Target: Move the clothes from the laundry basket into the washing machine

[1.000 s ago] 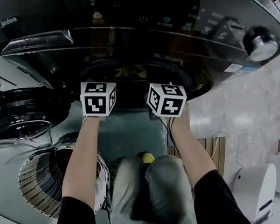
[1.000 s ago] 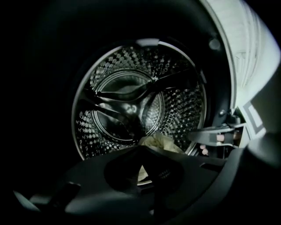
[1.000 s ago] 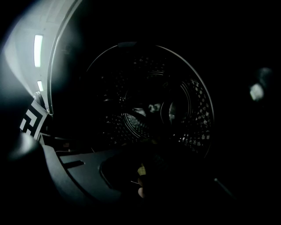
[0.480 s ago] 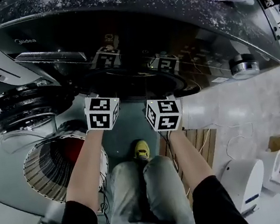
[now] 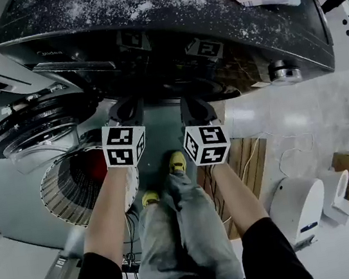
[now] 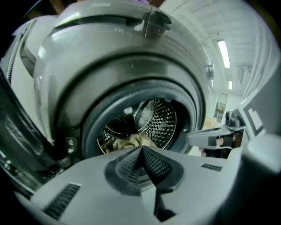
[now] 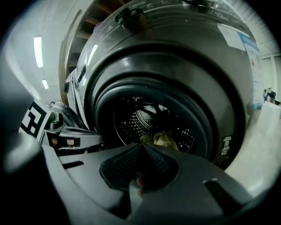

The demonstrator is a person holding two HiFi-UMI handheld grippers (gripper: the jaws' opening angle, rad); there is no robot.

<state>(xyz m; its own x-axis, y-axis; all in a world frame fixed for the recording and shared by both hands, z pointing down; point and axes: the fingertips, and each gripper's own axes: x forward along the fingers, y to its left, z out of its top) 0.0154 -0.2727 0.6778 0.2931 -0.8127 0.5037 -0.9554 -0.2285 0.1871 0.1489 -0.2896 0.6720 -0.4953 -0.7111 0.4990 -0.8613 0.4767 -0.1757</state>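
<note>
Clothes: pale cloth (image 6: 129, 141) lying in the washing machine (image 5: 165, 33) drum; red garment (image 5: 90, 169) in the laundry basket (image 5: 60, 198).
Handling: likely light and limp; pinch a raised fold.
Left gripper (image 6: 141, 151): jaws pressed together, empty, facing the drum.
Right gripper (image 7: 142, 149): likewise clenched, empty.

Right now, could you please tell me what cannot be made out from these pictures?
- Head view: the overhanging top of the washing machine hides its drum.
- Head view: the left forearm covers part of the laundry basket; only a red item shows inside.
- Gripper views: the shut jaws of the left gripper and right gripper cover the lower part of the pale cloth in the drum, so its amount is unclear.
</note>
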